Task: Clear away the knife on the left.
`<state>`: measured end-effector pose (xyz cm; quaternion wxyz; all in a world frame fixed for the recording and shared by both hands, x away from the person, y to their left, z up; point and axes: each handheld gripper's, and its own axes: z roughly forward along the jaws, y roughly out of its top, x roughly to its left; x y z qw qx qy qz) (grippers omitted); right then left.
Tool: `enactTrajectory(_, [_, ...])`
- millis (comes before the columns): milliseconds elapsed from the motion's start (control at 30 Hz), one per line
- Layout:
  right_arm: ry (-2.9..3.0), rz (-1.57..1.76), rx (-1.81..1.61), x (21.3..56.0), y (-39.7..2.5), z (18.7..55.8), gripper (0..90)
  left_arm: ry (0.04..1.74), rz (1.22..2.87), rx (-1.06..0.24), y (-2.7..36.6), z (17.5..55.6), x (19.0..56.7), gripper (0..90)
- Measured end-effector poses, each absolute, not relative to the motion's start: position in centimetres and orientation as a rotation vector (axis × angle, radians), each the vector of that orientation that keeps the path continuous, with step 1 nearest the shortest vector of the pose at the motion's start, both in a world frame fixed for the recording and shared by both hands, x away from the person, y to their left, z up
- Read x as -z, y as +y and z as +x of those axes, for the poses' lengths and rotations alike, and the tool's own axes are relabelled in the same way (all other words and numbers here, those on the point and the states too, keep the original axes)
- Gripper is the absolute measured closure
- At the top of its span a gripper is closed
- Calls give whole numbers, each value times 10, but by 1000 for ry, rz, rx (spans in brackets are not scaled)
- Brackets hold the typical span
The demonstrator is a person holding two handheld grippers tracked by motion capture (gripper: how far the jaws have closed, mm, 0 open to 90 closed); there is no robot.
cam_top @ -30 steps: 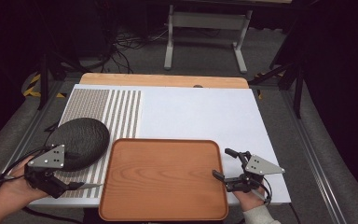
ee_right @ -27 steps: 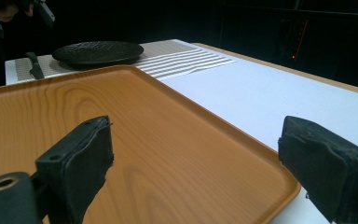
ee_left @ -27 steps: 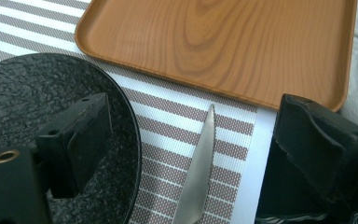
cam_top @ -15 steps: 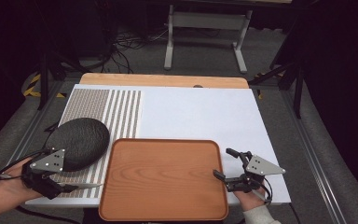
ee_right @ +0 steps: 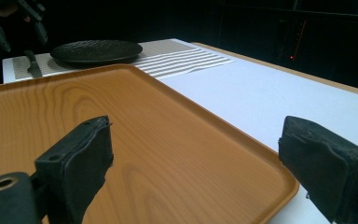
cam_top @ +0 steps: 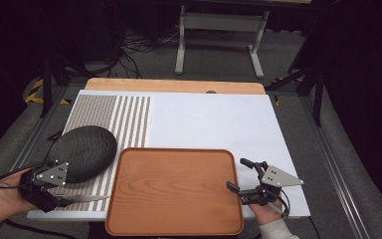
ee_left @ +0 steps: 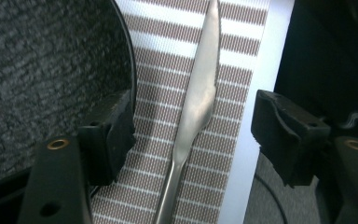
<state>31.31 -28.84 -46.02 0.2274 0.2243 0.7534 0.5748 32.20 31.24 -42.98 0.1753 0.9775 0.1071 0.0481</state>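
Two grippers at the near edge, both with jaws spread wide and nothing between the pads. Left gripper [cam_top: 62, 199] sits at the near-left corner over the striped placemat [cam_top: 129, 114], with a table knife [cam_top: 87, 198] lying flat on the stripes directly between its jaws (in the left gripper view the blade [ee_left: 200, 93] runs up the middle of the gap, clear of both pads, tip pointing away). Knife lies just near of the dark textured plate [cam_top: 83, 152] and left of the wooden tray [cam_top: 174, 191]; tip stops just short of the tray rim, touching or not I can't tell. Plate rests on the placemat, its right edge close to the tray's far-left corner. Right gripper [cam_top: 242, 180] straddles the tray's right rim at the near-right, one jaw over the tray surface, the other over the white table cover [cam_top: 214, 119]. Tray interior bare wood grain in the right gripper view.
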Motion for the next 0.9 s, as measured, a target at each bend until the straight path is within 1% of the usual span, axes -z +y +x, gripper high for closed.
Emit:
enactTrajectory(233, [2071, 613, -1587, 460, -289, 314, 101, 297, 2855, -102, 311, 325, 436, 353])
enactTrajectory(600, [2074, 610, -1585, 460, -288, 313, 101, 228, 2983, -103, 312, 331, 444, 440])
enactTrajectory(900, [2074, 608, -1589, 460, -288, 313, 101, 132, 3063, -106, 310, 333, 446, 574])
